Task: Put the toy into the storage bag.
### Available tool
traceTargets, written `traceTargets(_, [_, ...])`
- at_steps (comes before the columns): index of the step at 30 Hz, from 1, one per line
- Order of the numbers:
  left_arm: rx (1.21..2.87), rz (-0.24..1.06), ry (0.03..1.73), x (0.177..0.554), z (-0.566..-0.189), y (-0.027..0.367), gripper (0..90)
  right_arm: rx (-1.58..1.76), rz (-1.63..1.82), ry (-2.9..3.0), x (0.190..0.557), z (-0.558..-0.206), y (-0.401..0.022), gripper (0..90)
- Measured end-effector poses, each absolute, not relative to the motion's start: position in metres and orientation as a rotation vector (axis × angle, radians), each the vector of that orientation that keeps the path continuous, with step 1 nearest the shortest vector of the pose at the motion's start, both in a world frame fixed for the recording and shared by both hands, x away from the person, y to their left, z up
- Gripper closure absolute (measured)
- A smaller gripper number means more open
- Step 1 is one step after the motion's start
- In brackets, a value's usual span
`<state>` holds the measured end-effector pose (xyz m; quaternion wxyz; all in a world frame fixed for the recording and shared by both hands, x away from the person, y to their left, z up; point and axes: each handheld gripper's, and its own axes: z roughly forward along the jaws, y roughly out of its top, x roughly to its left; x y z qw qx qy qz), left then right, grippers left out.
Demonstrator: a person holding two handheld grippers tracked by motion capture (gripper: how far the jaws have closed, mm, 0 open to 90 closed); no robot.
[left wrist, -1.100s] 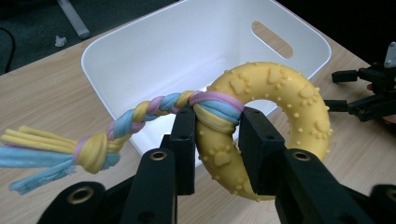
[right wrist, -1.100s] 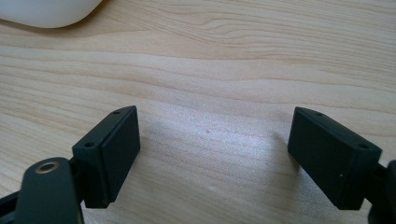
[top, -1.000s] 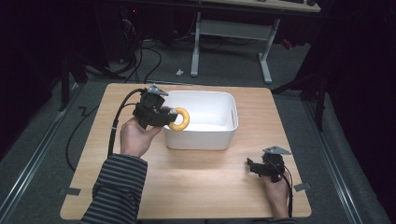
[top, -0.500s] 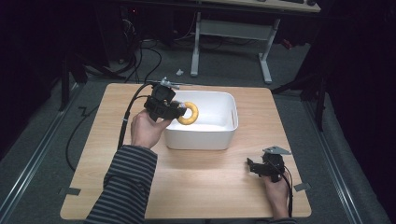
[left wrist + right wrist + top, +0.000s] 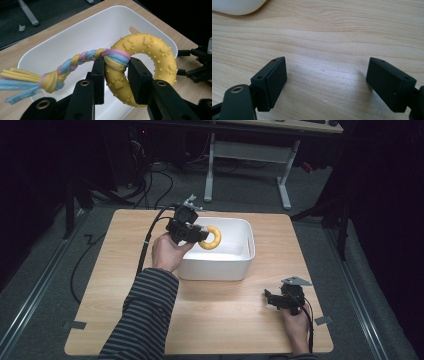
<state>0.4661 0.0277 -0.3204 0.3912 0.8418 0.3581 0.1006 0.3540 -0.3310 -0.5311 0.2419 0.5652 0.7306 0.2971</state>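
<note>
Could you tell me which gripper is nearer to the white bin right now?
Left. The left gripper hangs over the white bin, its fingers clamped on the yellow ring toy. The right gripper rests on the table, apart from the bin's near right corner.

A light wooden table (image 5: 225, 325) stands on grey carpet (image 5: 55, 285). Two strips of grey tape (image 5: 74, 324) sit at its near corners. Beyond its far edge, a desk with white metal legs (image 5: 285, 180) stands in shadow, with dark cables (image 5: 150, 175) strewn on the floor beside it.
</note>
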Motion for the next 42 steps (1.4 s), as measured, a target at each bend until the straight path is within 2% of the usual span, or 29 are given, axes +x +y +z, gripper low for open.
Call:
traceTargets(3, [2.100,0.243,0.897,0.470,-0.320,0.027,67.8,1.547,0.811,1.996,0.354,-0.531,-0.331,17.0])
traceTargets(16, [2.114,0.258,0.920,0.488,-0.325,0.028,67.8,1.552,0.808,1.992,0.354,-0.531,-0.330,17.1])
traceTargets(34, [2.212,0.272,0.994,0.498,-0.349,0.019,67.8,1.548,0.812,1.995,0.354,-0.531,-0.329,17.0])
traceTargets(42, [2.288,0.278,0.986,0.499,-0.361,0.001,67.8,1.549,0.811,1.994,0.354,-0.531,-0.329,17.1])
